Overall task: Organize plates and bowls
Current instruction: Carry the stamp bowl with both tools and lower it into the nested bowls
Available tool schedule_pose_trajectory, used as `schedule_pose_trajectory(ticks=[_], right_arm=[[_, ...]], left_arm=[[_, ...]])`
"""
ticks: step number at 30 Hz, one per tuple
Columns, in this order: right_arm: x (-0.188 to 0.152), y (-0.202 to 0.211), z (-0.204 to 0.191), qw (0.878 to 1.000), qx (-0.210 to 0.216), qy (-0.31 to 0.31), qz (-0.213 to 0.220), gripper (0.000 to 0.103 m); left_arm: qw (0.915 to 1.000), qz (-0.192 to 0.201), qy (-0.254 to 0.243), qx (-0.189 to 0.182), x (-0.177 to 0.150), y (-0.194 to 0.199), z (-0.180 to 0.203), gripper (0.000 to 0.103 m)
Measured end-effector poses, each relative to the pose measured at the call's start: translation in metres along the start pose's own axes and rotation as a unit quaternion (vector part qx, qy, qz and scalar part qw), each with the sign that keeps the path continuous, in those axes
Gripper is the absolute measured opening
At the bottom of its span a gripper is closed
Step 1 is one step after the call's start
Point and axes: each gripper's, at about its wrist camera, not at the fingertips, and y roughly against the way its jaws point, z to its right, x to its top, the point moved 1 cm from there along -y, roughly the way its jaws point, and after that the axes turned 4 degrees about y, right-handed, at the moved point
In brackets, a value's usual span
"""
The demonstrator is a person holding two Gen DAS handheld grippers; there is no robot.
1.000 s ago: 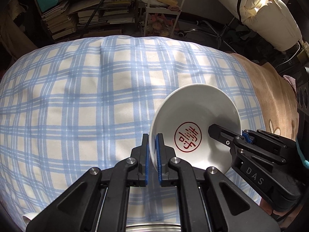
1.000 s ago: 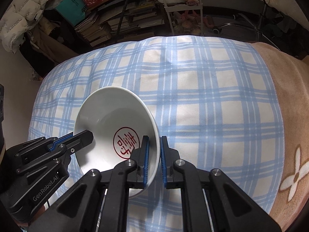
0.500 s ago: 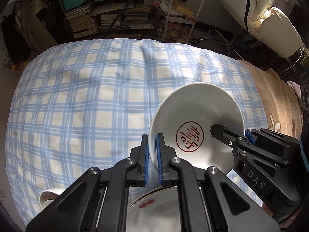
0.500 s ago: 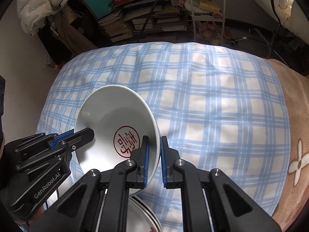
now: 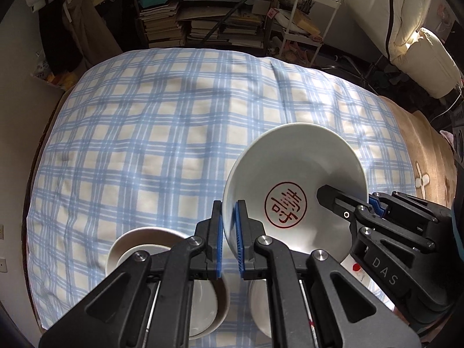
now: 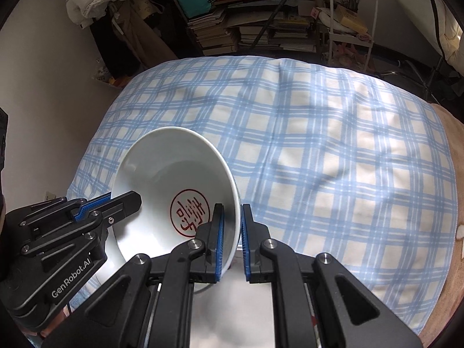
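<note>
Since the earlier frame the white bowl has risen off the checked blanket, revealing small bowls at 6 o'clock. The left gripper and right gripper each clamp opposite rims. Casings read "DAS" and "GenRobot.AI".

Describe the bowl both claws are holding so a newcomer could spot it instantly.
Start at the blue-and-white plaid blanket covering the bed. Above its near edge, a white bowl hangs tilted, pinched on opposite rims by the left claw and right claw. Unlike the smaller plain bowls lying below, it has a red circular seal printed inside.
</note>
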Motion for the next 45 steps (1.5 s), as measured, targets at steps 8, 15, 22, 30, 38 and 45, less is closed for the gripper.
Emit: schedule_pose_trajectory(ticks=[8,15,22,30,38,45], right_arm=[[-0.014,0.003,-0.049,1.0,0.011,0.022,0.007,0.012],[-0.024,0.001,-0.09,0.999,0.026,0.044,0.007,0.012],[-0.037,-0.009,-0.122,0.997,0.035,0.068,-0.002,0.012],[-0.052,-0.025,-0.136,0.996,0.036,0.082,-0.011,0.013],[-0.059,-0.033,-0.133,0.996,0.028,0.086,-0.009,0.013],[-0.064,-0.042,-0.137,0.995,0.024,0.094,-0.017,0.013]], left_arm=[[0.9997,0.01,0.014,0.018,-0.025,0.026,-0.04,0.009],[0.9989,0.014,0.034,0.03,-0.046,0.038,-0.075,0.009],[0.9976,0.015,0.053,0.041,-0.067,0.041,-0.103,0.009],[0.9973,0.015,0.056,0.045,-0.084,0.035,-0.115,0.009],[0.9974,0.02,0.06,0.034,-0.096,0.02,-0.115,0.009],[0.997,0.018,0.069,0.03,-0.099,0.013,-0.121,0.009]])
